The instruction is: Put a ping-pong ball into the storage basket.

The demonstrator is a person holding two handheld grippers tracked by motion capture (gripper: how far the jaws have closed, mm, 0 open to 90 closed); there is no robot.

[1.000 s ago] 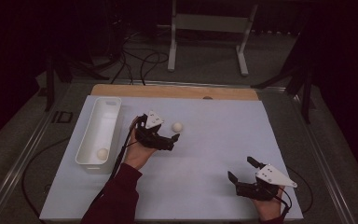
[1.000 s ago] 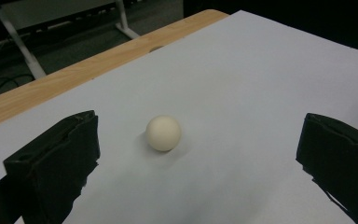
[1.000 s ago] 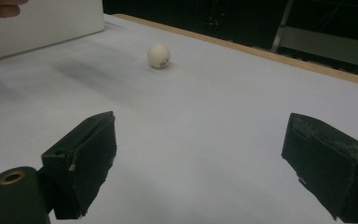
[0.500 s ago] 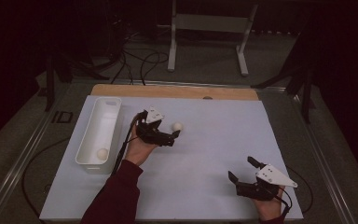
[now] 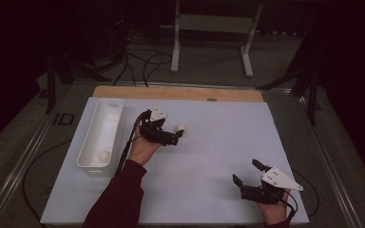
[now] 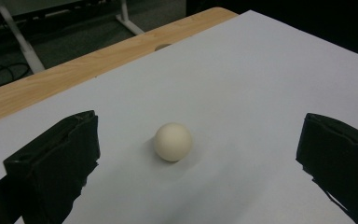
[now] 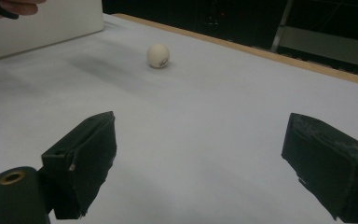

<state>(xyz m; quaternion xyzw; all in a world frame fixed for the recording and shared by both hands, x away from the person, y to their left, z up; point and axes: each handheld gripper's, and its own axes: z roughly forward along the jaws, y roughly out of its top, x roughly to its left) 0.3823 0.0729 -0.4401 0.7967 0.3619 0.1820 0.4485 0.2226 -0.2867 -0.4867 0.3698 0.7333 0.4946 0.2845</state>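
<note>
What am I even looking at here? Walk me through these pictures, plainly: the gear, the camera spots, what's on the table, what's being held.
No machine works here: a person holds a pair of hand-held tongs in each hand. The high view looks down from above the table, which is covered with a white sheet. The other two views come from cameras riding on the tongs, looking along their black jaws.

On the table, a white ball lies loose. At the left stands a long white tray with another ball inside.

The left tongs sit right at the loose ball, jaws wide apart on either side of it, not touching. The right tongs wait near the front edge, also open. Nothing is held yet.
</note>
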